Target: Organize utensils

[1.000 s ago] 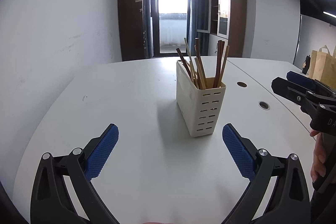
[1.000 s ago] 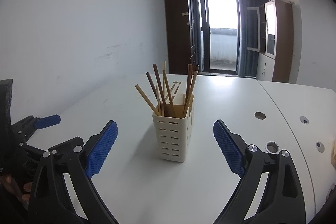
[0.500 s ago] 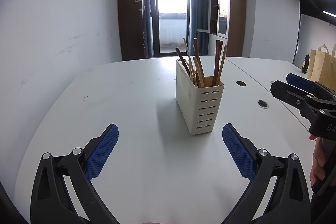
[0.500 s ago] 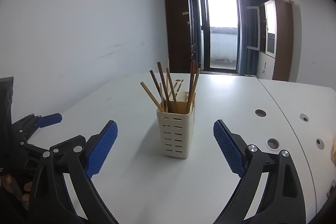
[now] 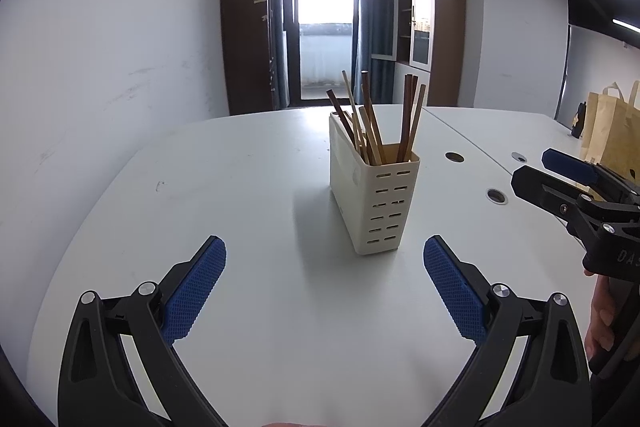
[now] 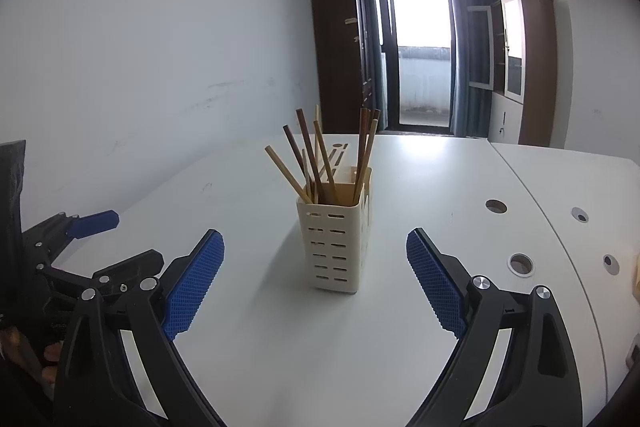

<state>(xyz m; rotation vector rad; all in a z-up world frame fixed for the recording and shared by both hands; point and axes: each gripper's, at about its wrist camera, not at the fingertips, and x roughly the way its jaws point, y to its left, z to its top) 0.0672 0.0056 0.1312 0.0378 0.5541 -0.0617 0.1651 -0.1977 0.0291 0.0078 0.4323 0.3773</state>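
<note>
A cream slotted utensil holder (image 5: 374,195) stands upright on the white table (image 5: 248,187); it also shows in the right wrist view (image 6: 336,235). Several wooden chopsticks (image 5: 376,123) stand in it, leaning outward; they also show in the right wrist view (image 6: 320,159). My left gripper (image 5: 325,263) is open and empty, a little short of the holder. My right gripper (image 6: 315,251) is open and empty, also short of the holder. Each gripper shows at the edge of the other's view.
Round cable holes (image 5: 496,195) sit in the table to the right of the holder (image 6: 520,263). A brown paper bag (image 5: 612,131) stands at the far right. A wall runs along the table's left side. Cabinets and a glass door stand behind.
Both grippers have drawn slightly up and away; the holder sits a little farther and more centred in both views. Both stay open.
</note>
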